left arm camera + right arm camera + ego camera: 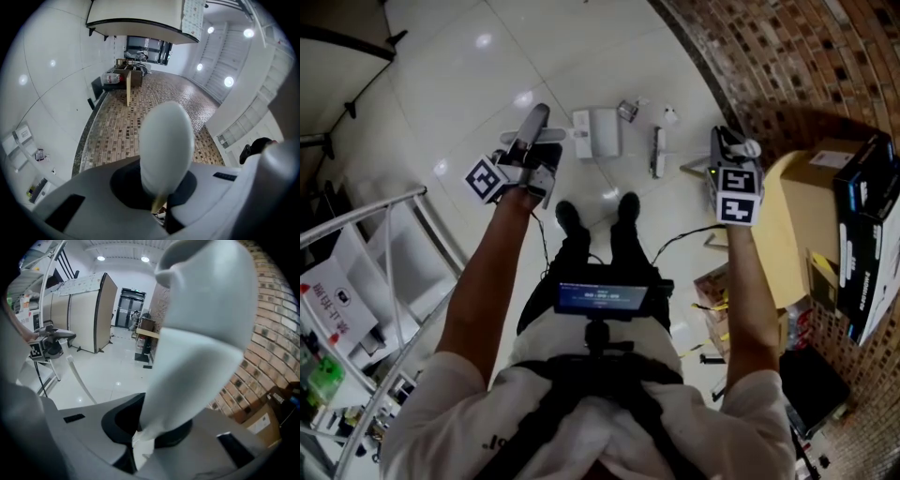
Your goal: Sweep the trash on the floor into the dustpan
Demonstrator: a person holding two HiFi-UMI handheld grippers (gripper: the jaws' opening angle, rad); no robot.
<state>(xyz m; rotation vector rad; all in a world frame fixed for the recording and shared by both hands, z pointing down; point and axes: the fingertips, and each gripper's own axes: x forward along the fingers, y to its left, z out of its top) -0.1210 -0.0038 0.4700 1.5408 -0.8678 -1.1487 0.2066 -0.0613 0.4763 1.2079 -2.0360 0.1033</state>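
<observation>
Trash (629, 111) lies on the floor (534, 56) just past your dustpan (598, 132); left gripper (532, 131) clamps its handle (166, 140), right gripper (733, 148) clamps the broom (201, 333). Sweep too hard and scraps could skip past the pan's lip

The right gripper (140, 439) has its jaws closed on a broad white handle (201, 333). Right of this handle are a brick wall (274, 329) and a cardboard box (262, 425). Far left of it is the left gripper (56, 341), with a thin white pole (80, 378) slanting down from it.
</observation>
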